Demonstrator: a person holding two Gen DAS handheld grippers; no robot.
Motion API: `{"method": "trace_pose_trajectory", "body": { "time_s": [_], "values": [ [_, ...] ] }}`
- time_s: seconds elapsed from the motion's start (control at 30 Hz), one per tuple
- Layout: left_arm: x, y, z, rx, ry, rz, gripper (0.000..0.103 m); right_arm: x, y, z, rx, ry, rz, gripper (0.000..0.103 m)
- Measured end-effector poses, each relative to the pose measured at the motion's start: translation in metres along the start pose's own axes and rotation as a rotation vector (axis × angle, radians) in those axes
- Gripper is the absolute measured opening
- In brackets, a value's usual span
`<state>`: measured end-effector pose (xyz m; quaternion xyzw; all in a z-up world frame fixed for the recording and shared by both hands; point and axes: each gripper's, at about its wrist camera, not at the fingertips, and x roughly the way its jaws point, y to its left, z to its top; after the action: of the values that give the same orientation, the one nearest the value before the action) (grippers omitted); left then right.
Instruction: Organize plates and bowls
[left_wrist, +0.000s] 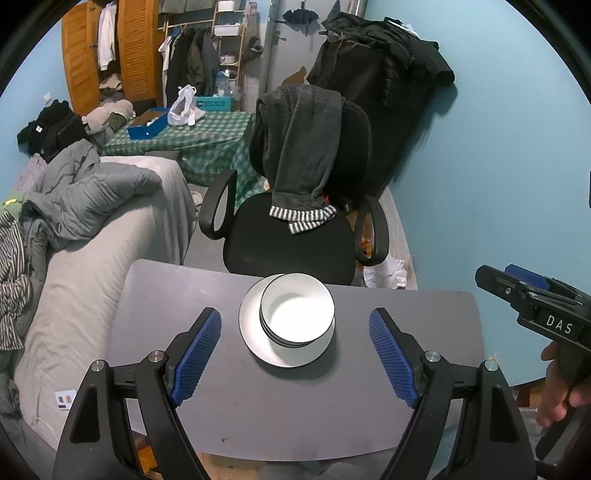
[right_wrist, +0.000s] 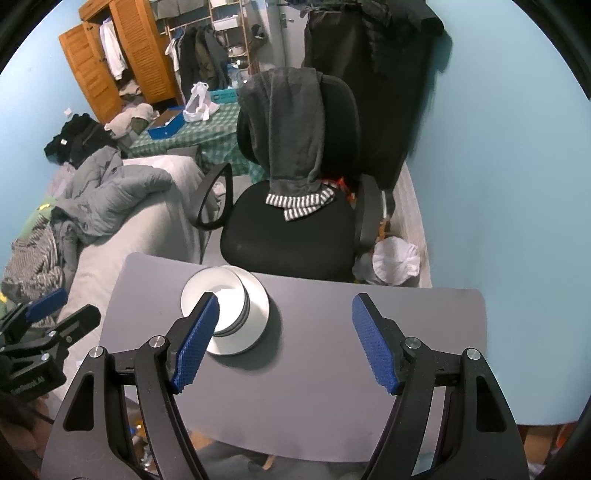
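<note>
A stack of bowls (left_wrist: 297, 310) sits on a plate (left_wrist: 255, 339) near the far edge of the grey table (left_wrist: 424, 350), its near half bare. Left gripper (left_wrist: 295, 354) and right gripper (right_wrist: 284, 339) hover wide open, holding nothing.

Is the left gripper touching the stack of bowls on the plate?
Apart. The left wrist view shows the left gripper open, bare table visible between each pad and the bowls.

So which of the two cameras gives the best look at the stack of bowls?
The left wrist view: the stack of bowls sits centred and unblocked on the plate. In the right wrist view, the right gripper's finger covers part of the stack.
</note>
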<state>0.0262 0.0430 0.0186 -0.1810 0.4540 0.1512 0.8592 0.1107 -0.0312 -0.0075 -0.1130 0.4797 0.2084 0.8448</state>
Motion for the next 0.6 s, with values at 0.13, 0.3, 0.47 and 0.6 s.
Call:
{"method": "trace_pose_trajectory", "body": {
  "time_s": [0.13, 0.3, 0.47, 0.6],
  "values": [
    [-0.0004, 0.0007, 0.0004, 0.002, -0.001, -0.001, 0.083, -0.0014, -0.0022, -0.0005, 0.006, 0.000, -0.001, 0.073],
    [0.0000, 0.0017, 0.0024, 0.001, 0.001, -0.006, 0.083, -0.0017, -0.0025, 0.0005, 0.005, 0.000, -0.004, 0.073],
    [0.0001, 0.0032, 0.0043, 0.004, -0.004, -0.005, 0.083, -0.0008, -0.0038, 0.0022, 0.004, -0.001, -0.003, 0.073],
    [0.0009, 0.0039, 0.0057, 0.001, 0.000, -0.007, 0.083, -0.0009, -0.0038, 0.0011, 0.006, 0.001, -0.005, 0.073]
  ]
}}
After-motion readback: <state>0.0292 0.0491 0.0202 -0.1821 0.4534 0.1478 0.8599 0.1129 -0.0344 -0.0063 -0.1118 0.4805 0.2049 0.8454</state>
